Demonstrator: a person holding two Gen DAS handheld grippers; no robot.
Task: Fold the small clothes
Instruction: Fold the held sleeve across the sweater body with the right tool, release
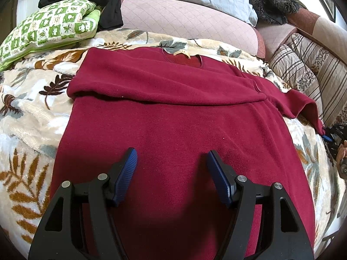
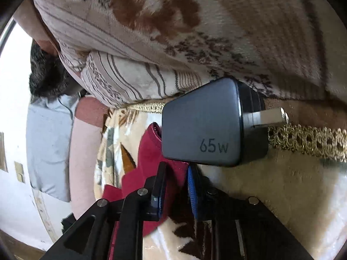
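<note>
A dark red fleece garment (image 1: 173,117) lies spread flat on a leaf-patterned blanket (image 1: 28,112), its neckline with a pale label at the far end and one sleeve folded across the chest. The other sleeve (image 1: 303,106) trails off toward the right edge of the bed.

The left gripper (image 1: 171,162) hangs over the lower body of the garment with its jaws spread wide; the blue pads (image 1: 128,166) stand well apart and nothing sits between them, only red fleece underneath.

In the right wrist view the picture is rolled sideways (the bedding runs at an angle). The right gripper (image 2: 174,186) has its jaws drawn close together, and the cuff end of that sleeve (image 2: 149,158) passes between the two fingers; whether the pads actually press on the cloth cannot be told. In the left wrist view the same gripper (image 1: 327,138) shows at the sleeve's tip, at the far right.

Just ahead of the right fingertips a dark grey charger marked 65W (image 2: 203,127) lies on the blanket, its prongs pointing right, touching or overlapping the sleeve's edge. A striped quilt (image 2: 134,82) is bunched behind it.
</note>
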